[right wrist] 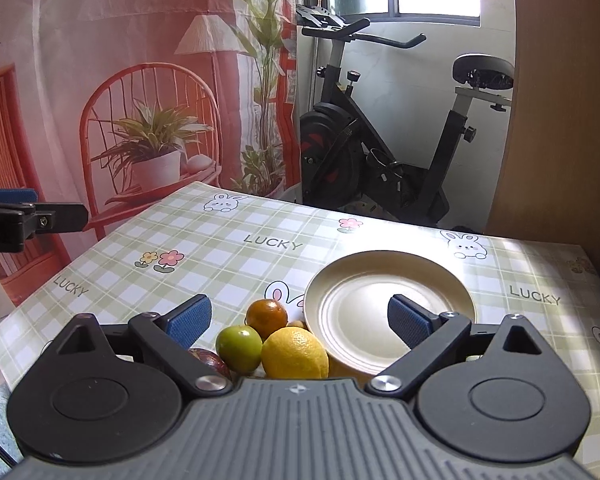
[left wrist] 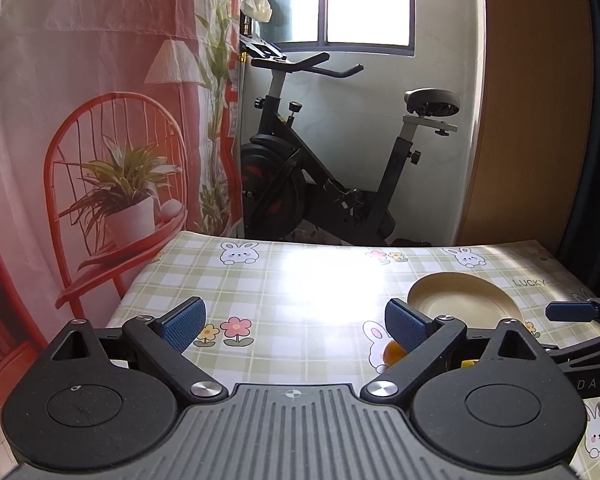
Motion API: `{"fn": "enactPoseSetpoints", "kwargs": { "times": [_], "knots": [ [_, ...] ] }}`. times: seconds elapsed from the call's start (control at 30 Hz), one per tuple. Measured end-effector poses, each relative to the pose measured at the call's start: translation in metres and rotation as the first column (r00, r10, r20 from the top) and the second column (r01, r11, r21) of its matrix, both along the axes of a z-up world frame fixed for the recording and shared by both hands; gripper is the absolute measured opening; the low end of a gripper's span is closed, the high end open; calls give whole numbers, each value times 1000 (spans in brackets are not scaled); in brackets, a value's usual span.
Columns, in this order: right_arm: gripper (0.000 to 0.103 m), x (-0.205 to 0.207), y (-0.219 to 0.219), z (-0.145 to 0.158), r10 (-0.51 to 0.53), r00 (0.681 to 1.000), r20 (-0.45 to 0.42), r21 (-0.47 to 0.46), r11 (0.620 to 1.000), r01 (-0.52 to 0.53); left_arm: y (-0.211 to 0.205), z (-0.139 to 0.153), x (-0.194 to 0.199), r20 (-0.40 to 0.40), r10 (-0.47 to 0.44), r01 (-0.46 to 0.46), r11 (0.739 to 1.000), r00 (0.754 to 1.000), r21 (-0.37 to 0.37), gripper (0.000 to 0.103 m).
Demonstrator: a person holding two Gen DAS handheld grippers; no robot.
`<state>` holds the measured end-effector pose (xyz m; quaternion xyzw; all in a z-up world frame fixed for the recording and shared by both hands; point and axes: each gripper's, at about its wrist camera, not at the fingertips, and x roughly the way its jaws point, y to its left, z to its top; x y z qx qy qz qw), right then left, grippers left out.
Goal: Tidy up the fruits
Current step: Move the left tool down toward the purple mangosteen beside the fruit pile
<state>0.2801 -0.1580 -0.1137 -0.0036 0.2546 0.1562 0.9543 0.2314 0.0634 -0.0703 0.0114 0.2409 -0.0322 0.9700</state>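
Observation:
In the right wrist view a cream plate (right wrist: 388,280) lies on the checked tablecloth, with nothing on it. Left of it sits a cluster of fruit: an orange (right wrist: 266,317), a green fruit (right wrist: 238,348), a yellow lemon (right wrist: 294,354) and a dark red fruit (right wrist: 208,360) partly hidden by my finger. My right gripper (right wrist: 299,322) is open and empty, just above the fruit and plate. My left gripper (left wrist: 295,326) is open and empty over bare cloth; the plate (left wrist: 460,296) and the orange (left wrist: 394,352) show to its right.
The table (right wrist: 220,240) ends at the far edge, with an exercise bike (right wrist: 380,140) behind it. A printed curtain (right wrist: 120,80) hangs at the left and a wooden panel (right wrist: 560,120) at the right. The left gripper's finger (right wrist: 28,216) shows at the left edge.

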Motion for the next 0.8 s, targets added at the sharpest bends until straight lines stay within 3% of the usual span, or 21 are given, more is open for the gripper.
{"fn": "enactPoseSetpoints", "kwargs": {
  "times": [0.3,0.4,0.53,0.63,0.8],
  "knots": [
    [99,-3,10,-12,63,996,-56,-21,998,-64,-10,-18,11,-52,-101,98,993,993,-62,97],
    [99,2,14,-20,82,993,-87,-15,996,-84,-7,-26,21,-112,-75,69,996,991,-62,95],
    [99,6,19,-28,96,989,-109,-26,995,-100,1,-35,33,-191,-84,66,993,978,-96,81],
    [99,8,23,-32,115,985,-126,-35,992,-120,5,-40,37,-215,-78,55,993,973,-109,81],
    [98,9,35,-39,163,977,-135,-69,983,-173,13,-53,46,-279,-106,48,977,954,-207,81]
  ]
}}
